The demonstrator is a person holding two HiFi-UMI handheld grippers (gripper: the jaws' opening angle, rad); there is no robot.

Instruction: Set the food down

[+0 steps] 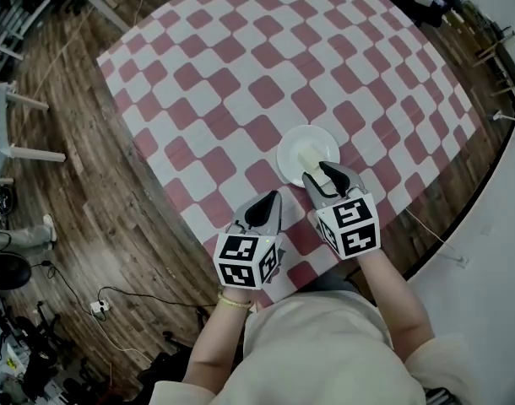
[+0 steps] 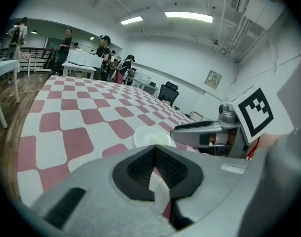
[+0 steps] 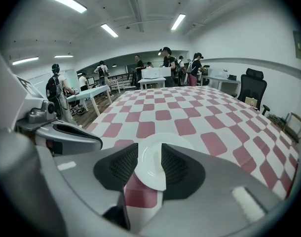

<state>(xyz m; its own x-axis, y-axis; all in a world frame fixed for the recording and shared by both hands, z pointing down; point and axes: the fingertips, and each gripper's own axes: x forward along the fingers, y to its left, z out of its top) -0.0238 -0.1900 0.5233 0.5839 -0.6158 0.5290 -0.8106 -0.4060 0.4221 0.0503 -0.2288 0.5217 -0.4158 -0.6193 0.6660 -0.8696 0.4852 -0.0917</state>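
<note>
A white plate (image 1: pixel 289 144) sits on the red-and-white checked tablecloth (image 1: pixel 241 74) near the table's front edge. On it lies a pale yellow stick of food (image 1: pixel 307 159). My right gripper (image 1: pixel 318 174) hovers over the plate's near rim, open, with its tips just short of the food. In the right gripper view the plate (image 3: pixel 163 139) and the food (image 3: pixel 157 160) show in the gap between the jaws of the right gripper (image 3: pixel 149 154), untouched by the pads. My left gripper (image 1: pixel 270 201) is left of the plate, shut and empty. In the left gripper view, the left gripper (image 2: pixel 154 149) points toward the plate (image 2: pixel 149 137).
The table's front edge (image 1: pixel 198 234) runs just under both grippers, with wooden floor (image 1: pixel 80 184) beyond it to the left. Several people stand by white tables (image 3: pixel 155 73) at the far end. An office chair (image 3: pixel 251 85) stands at the right side.
</note>
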